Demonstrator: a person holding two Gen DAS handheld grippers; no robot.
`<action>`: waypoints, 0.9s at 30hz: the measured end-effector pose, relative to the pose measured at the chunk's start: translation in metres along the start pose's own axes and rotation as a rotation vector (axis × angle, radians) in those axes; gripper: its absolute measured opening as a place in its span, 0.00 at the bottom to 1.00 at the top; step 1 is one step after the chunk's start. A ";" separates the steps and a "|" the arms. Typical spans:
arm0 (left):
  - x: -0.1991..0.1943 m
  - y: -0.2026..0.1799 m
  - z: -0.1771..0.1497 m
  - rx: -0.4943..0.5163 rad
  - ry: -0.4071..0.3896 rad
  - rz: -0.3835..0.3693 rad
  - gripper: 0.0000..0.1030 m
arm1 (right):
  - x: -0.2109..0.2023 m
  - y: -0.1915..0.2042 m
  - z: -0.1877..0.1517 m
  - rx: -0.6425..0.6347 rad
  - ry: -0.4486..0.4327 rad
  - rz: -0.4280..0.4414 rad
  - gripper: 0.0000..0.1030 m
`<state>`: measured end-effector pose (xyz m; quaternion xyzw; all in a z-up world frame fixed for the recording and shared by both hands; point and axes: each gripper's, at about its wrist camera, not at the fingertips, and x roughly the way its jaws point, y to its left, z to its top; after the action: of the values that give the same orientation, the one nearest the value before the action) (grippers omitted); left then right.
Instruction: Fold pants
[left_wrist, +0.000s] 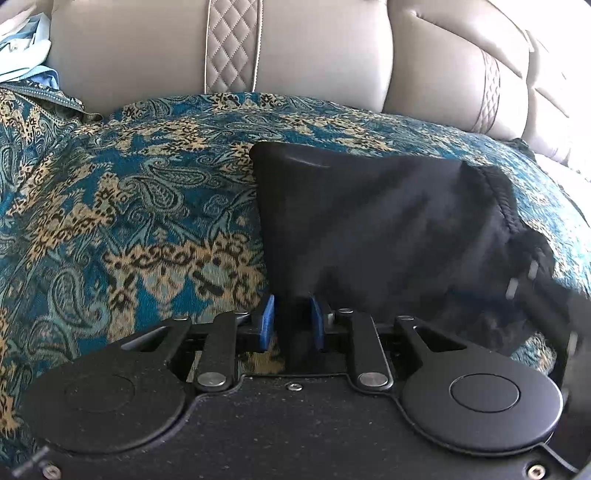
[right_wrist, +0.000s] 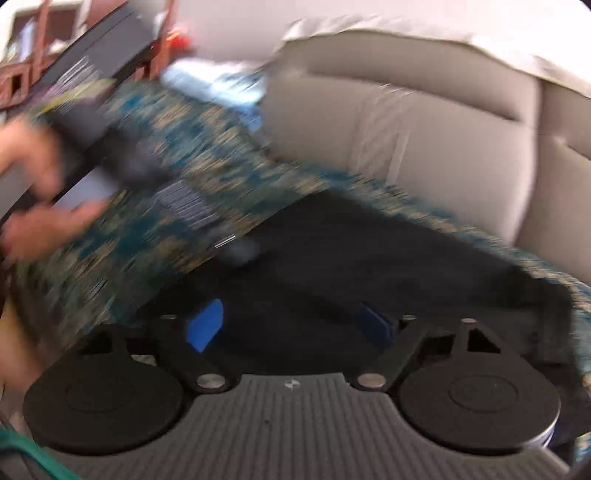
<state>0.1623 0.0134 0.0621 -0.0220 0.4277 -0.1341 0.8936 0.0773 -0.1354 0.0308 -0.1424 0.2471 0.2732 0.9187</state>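
Black pants (left_wrist: 369, 221) lie on the paisley sofa cover (left_wrist: 129, 184), long axis running along the backrest (left_wrist: 314, 48); my left gripper (left_wrist: 292, 321) pinches their edge, right gripper (right_wrist: 291, 325) spread wide above them.

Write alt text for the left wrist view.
The left gripper pinches a fold of the black pants between its blue pads, the garment lying bunched on a teal and gold paisley cover. A beige leather sofa back rises behind.
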 end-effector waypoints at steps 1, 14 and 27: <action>0.003 -0.001 0.004 0.001 -0.003 0.002 0.22 | 0.001 0.007 -0.002 -0.012 -0.002 -0.006 0.82; 0.074 0.004 0.089 -0.024 -0.071 0.106 0.25 | 0.007 -0.008 -0.004 0.082 0.009 0.039 0.85; 0.091 -0.007 0.106 -0.044 -0.097 0.192 0.28 | 0.000 -0.014 -0.005 0.068 -0.016 0.084 0.90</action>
<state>0.2969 -0.0244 0.0610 -0.0071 0.3871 -0.0370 0.9213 0.0840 -0.1488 0.0285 -0.0983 0.2545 0.3043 0.9127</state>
